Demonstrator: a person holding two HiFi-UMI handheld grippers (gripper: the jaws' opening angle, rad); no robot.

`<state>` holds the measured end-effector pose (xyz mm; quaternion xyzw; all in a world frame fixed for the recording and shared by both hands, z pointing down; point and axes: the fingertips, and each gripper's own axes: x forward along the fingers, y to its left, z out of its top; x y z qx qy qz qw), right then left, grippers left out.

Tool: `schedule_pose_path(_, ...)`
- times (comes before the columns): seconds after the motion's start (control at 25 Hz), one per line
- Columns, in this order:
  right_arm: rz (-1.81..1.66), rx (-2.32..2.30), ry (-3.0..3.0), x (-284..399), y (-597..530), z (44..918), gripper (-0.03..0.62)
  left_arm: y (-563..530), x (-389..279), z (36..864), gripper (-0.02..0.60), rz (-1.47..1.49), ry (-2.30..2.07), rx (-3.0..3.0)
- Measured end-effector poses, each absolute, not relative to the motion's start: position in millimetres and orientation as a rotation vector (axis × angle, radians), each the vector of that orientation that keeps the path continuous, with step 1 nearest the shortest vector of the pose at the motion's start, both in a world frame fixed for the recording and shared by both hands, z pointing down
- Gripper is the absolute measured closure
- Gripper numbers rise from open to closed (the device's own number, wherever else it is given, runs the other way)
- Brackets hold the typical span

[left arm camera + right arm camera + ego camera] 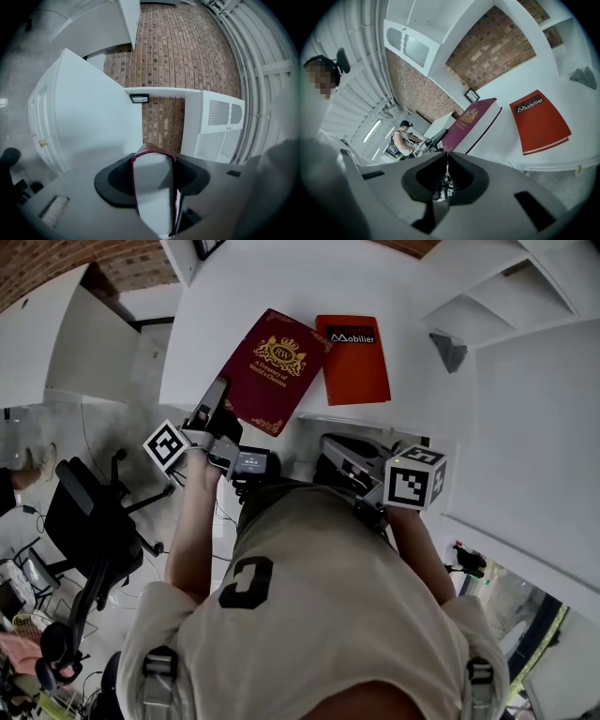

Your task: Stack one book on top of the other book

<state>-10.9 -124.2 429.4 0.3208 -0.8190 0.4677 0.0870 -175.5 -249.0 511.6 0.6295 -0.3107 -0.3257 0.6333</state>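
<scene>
The left gripper [217, 399] is clamping the near corner of the maroon book [275, 367], its jaws pressing on the cover from both sides with the white page edge showing between them [152, 187]. The book is hanging tilted above the white table [244, 287], its far right corner overlapping the corner of the orange book [354, 362] (which is lying flat just beside it). The right gripper [446, 161] is hovering at the table's near edge, jaws pressed together and holding nothing.
</scene>
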Motion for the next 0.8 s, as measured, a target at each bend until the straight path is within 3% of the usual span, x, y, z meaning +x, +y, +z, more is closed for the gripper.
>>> schedule_pose_path(0.8,1.526,0.858,-2.581,112,-160,424,0.588,-250,-91,484,0.370,-0.803,-0.866,1.435)
